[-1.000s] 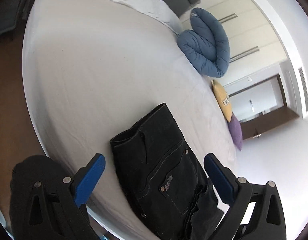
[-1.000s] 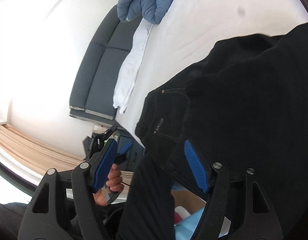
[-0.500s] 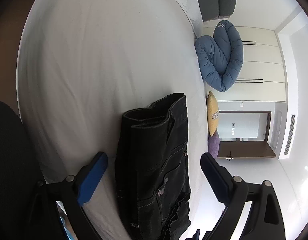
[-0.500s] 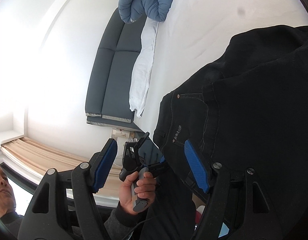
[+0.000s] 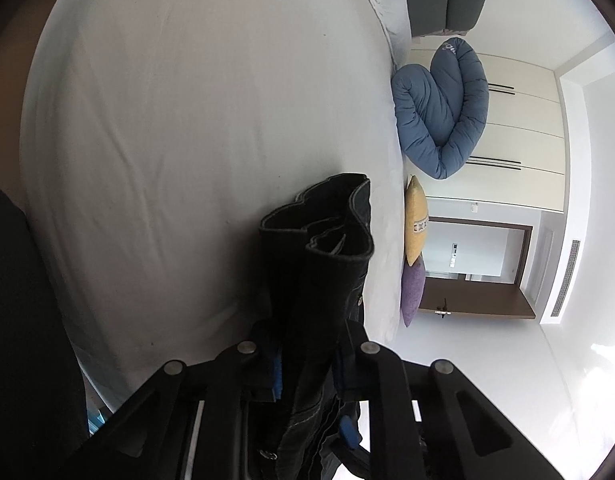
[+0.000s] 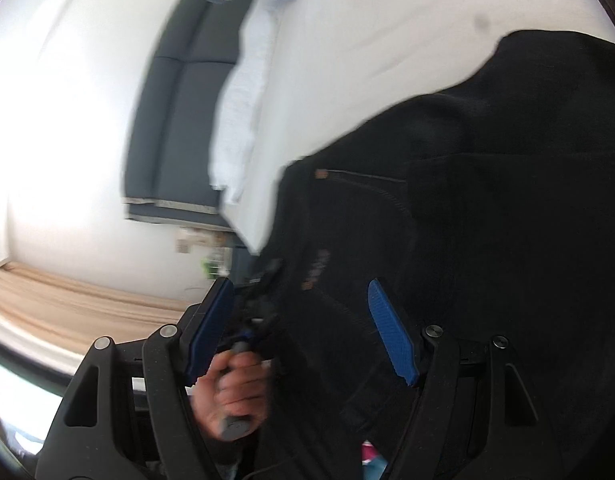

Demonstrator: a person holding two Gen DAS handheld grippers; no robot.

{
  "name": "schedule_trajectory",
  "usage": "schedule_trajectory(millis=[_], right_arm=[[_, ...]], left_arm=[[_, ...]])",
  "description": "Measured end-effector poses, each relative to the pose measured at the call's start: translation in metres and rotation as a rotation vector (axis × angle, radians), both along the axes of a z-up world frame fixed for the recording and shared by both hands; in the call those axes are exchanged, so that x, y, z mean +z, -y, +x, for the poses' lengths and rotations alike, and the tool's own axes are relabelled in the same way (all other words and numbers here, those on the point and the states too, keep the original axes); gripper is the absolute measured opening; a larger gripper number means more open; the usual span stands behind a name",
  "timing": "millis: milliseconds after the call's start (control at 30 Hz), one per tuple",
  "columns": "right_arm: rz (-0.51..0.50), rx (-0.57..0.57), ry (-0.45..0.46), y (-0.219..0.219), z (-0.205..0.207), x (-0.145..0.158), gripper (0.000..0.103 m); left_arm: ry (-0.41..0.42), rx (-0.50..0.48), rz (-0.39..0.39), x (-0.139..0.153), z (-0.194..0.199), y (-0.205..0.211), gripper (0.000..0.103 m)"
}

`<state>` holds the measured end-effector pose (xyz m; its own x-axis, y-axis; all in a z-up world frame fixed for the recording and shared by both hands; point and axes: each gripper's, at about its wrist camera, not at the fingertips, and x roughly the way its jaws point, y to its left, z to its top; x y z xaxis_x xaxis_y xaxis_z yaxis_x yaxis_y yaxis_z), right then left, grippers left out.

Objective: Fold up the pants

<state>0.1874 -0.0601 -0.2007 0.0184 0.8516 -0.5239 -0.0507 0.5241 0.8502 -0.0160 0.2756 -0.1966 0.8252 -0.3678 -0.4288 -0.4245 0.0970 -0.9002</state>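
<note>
Your left tool (image 5: 307, 364) is clamped on the black denim pants (image 5: 327, 264): its two fingers are drawn together with the bunched waistband pinched between them, and the cloth stands up from the white-sheeted bed (image 5: 187, 120) toward 12 o'clock. Only this left wrist view shows the far side of the room: one blue quilted duvet roll (image 5: 443, 120) at 2 o'clock, one yellow cushion (image 5: 415, 220) and one purple cushion (image 5: 412, 292) at 3 o'clock along the bed edge.

Your right wrist view is blurred, but it alone shows your left hand (image 6: 231, 392) wrapped around a grey handle at 7 o'clock, and one dark grey sofa (image 6: 179, 120) at 10 o'clock. Your right tool (image 6: 303, 328) stands wide open, with its two blue pads (image 6: 391, 336) well apart and holding nothing. The pants fill that view from 1 to 5 o'clock, lying on the bed with one rear pocket and its rivet showing.
</note>
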Motion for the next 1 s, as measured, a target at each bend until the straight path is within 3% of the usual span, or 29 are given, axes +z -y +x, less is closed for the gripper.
schedule_trajectory(millis=[133, 267, 433, 500, 600, 667, 700, 733, 867, 1000], right_arm=[[-0.037, -0.042, -0.082, 0.000, 0.010, -0.021, 0.051], [-0.073, -0.058, -0.038, -0.002, 0.005, -0.020, 0.046], [-0.072, -0.118, -0.034, 0.011, -0.003, -0.035, 0.008], [-0.055, -0.125, -0.024, 0.015, -0.004, -0.035, 0.004], [-0.042, -0.172, 0.016, 0.024, -0.009, -0.015, 0.016], [0.027, -0.222, 0.064, 0.040, -0.012, 0.005, 0.045], [0.060, -0.259, 0.079, 0.052, -0.014, 0.016, 0.082], [0.079, -0.293, 0.093, 0.064, -0.015, 0.026, 0.094], [0.201, -0.246, 0.115, 0.099, -0.013, 0.059, 0.094], [0.239, -0.210, 0.145, 0.139, -0.017, 0.081, 0.094]], left_arm=[[0.013, -0.006, 0.022, 0.006, 0.003, 0.000, 0.015], [0.033, -0.018, 0.075, 0.019, 0.006, 0.003, 0.014], [0.084, -0.083, 0.211, 0.055, 0.014, 0.016, 0.014], [0.104, -0.119, 0.267, 0.071, 0.022, 0.025, 0.014], [0.146, -0.198, 0.398, 0.107, 0.036, 0.050, 0.014], [0.183, -0.273, 0.499, 0.133, 0.044, 0.077, 0.014], [0.198, -0.311, 0.549, 0.144, 0.047, 0.093, 0.014], [0.218, -0.363, 0.617, 0.156, 0.050, 0.115, 0.014], [0.268, -0.544, 0.791, 0.176, 0.056, 0.196, 0.014], [0.294, -0.732, 0.910, 0.167, 0.047, 0.274, 0.014]])
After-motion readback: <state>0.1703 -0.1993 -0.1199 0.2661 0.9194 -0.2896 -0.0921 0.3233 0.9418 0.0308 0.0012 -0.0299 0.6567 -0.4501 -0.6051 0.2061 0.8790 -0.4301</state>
